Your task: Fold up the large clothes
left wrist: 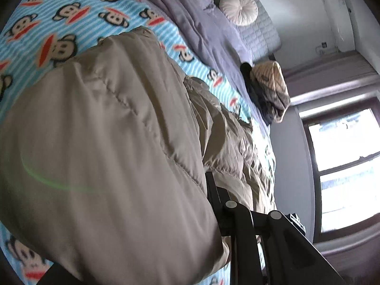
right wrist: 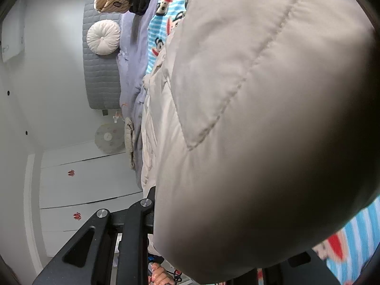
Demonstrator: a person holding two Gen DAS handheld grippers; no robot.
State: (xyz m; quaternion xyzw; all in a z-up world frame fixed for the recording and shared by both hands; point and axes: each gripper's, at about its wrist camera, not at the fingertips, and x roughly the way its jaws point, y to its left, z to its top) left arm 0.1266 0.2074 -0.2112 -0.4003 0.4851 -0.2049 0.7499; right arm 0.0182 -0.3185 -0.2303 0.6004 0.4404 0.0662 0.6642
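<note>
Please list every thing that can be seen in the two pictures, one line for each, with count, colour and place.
Beige quilted puffer jacket: one, beige, lifted over the bed, filling both views.
Monkey-print striped fleece blanket: one, light blue and white, spread on the bed under the jacket.
Lavender bedsheet: one, lavender, beside the blanket.
Round pleated cushion: one, cream white, against the headboard.
Grey quilted headboard: one, grey, at the wall.
Pile of other clothes: one, tan striped and black, on the bed edge.
Window: one, bright, dark frame, on the wall.
Left tongs: black, buried in jacket fabric.
Right tongs: black, against the jacket edge.
</note>
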